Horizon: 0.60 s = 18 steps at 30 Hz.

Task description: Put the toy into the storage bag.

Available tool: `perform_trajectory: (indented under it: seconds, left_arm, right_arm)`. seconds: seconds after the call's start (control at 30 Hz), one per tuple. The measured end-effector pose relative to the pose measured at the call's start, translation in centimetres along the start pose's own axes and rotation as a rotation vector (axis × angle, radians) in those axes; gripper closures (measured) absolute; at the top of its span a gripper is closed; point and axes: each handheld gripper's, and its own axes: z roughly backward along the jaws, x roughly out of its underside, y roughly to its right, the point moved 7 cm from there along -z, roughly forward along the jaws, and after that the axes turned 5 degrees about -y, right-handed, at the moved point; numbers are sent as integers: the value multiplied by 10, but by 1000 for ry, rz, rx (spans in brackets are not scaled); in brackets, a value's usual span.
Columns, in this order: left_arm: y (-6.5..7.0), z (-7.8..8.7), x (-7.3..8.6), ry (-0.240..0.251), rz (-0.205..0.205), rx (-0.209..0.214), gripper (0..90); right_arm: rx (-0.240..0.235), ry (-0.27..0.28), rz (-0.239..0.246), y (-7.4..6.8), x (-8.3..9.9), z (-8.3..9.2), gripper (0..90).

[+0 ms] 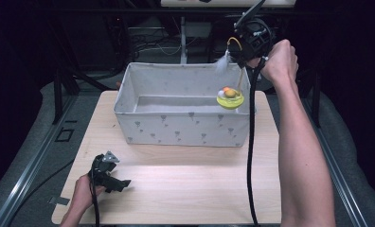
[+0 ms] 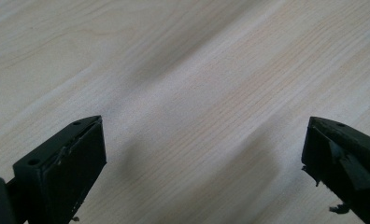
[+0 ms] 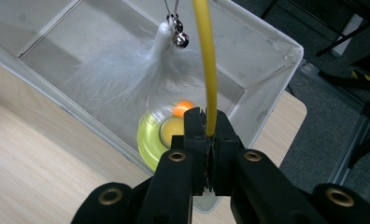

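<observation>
A cat toy hangs over the right end of a grey fabric bin (image 1: 181, 125): a yellow-green round base (image 1: 230, 100) with an orange ball, a thin yellow wand (image 3: 207, 65), and a white feather (image 3: 127, 65) with a small bell (image 3: 180, 39). My right gripper (image 1: 248, 40) is raised above the bin's far right corner, shut on the yellow wand. In the right gripper view the jaws (image 3: 210, 135) pinch the wand, with the base (image 3: 150, 140) below them. My left gripper (image 1: 113, 177) rests low on the wooden table (image 1: 185, 189) at front left, open, with nothing between its fingers (image 2: 71, 158).
The bin (image 3: 248, 60) looks empty inside and takes up the table's far half. A black cable (image 1: 250, 142) runs from the right gripper down across the table's right side. Metal rails and dark floor flank the table.
</observation>
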Motion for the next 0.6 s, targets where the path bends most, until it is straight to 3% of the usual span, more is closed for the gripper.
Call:
perform_trajectory:
  seconds: [0.6]
  left_arm:
    - [0,1,0,-2,-3,-2,0]
  right_arm:
    - [-9,-26,-18,5,12,-36,884]
